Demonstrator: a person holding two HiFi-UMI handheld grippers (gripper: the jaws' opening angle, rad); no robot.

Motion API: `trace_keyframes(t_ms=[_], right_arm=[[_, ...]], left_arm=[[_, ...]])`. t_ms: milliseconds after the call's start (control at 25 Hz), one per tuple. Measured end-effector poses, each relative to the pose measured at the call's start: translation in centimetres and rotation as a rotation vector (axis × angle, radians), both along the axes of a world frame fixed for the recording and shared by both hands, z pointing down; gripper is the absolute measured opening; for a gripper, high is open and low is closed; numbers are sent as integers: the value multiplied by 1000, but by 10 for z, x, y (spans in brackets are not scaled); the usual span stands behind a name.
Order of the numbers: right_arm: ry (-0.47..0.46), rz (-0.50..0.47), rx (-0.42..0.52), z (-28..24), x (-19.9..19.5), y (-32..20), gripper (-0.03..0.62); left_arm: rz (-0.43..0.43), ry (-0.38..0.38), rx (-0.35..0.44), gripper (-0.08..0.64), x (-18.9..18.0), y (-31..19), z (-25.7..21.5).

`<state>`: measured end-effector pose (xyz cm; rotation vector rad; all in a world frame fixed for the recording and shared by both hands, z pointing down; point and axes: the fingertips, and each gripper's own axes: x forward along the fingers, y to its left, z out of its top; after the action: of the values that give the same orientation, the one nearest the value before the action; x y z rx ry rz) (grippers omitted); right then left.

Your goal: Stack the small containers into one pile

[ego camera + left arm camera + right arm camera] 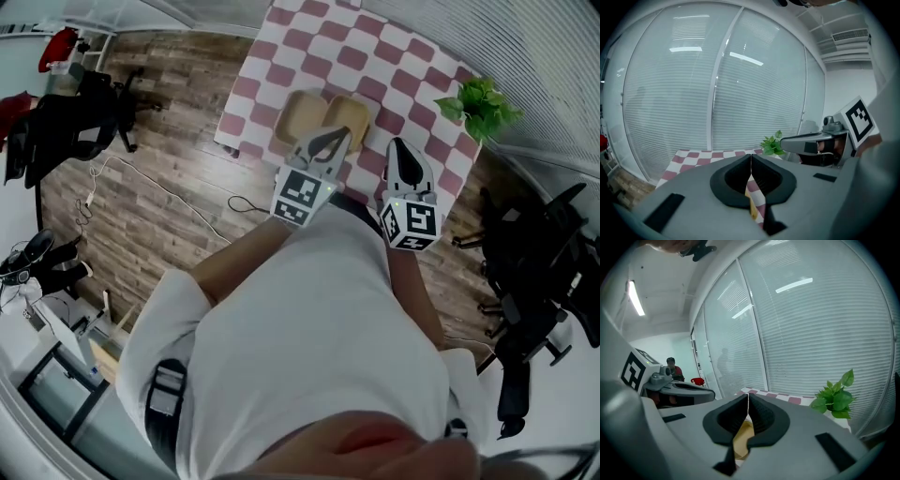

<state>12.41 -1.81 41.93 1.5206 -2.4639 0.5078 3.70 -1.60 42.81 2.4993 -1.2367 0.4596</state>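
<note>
We hold the left gripper point(326, 142) & right gripper point(400, 155) w/ jaws pressed together, both empty. Two shallow tan square containers point(300, 117) lie side by side on the pink-checked worktop point(394, 56), just ahead of the left jaws, unstacked. Risk: descending w/ jaws closed would shove a container, not grip it. The leafy green plant point(480, 101) stands ahead-right of the right jaws. Nothing blocks.

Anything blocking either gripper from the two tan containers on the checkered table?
Nothing visible. Left gripper and right gripper, both shut, hang close by the left container and right container; the plant sits off at the table corner.
</note>
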Motion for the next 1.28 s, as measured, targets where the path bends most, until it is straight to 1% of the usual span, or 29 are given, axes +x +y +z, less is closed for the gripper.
trace_keyframes(t_ms=[240, 360, 480, 720, 960, 1120, 1280], right_arm=[[-29, -50, 2, -5, -15, 10, 34], [-31, -73, 2, -9, -32, 14, 34], [-28, -83, 10, -13, -55, 9, 34], [-12, -37, 21, -18, -107, -3, 34], [2, 13, 23, -19, -161, -6, 34], [8, 57, 22, -17, -184, -6, 34], [21, 79, 26, -22, -195, -4, 34]], left_arm=[[-31, -3, 12, 34, -6, 12, -3], [-30, 2, 16, 34, -15, 14, -7], [-23, 12, 25, 34, -33, 9, -12], [11, 30, 37, 34, -87, -2, -18], [62, 47, 35, 34, -142, -8, -17], [97, 58, 24, 34, -166, -8, -14], [113, 68, 24, 34, -179, -7, -18]])
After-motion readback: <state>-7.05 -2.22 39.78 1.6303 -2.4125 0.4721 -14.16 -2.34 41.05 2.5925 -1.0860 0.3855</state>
